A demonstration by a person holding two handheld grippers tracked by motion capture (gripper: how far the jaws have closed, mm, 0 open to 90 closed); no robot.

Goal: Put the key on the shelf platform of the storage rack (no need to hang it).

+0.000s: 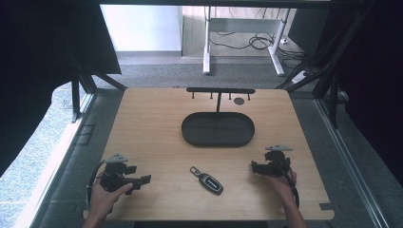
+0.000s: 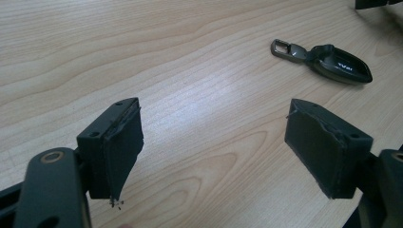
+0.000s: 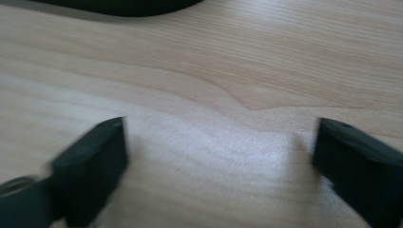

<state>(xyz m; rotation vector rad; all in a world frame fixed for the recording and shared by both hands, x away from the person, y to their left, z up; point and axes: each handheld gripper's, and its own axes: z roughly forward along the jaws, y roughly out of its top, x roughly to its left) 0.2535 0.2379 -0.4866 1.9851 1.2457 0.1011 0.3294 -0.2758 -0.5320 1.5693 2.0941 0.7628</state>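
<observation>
A black car key fob (image 1: 207,181) with a metal loop lies on the wooden table (image 1: 152,128) near the front edge, between my two grippers. My left gripper (image 1: 142,179) rests at the front left, held in a hand, jaws open and empty, pointing right toward the fob. From the left gripper view the fob (image 2: 328,61) lies ahead and to the right of the open left gripper (image 2: 214,142). My right gripper (image 1: 254,166) sits at the front right, open and empty. In its own view the right gripper (image 3: 218,161) has bare wood between its jaws.
A black oval tray (image 1: 190,135) stands at the table's middle, with a black T-shaped hook rack (image 1: 219,90) rising behind it. The tray's edge (image 3: 119,7) is at the top of the right gripper view. Black frame struts flank the table on both sides.
</observation>
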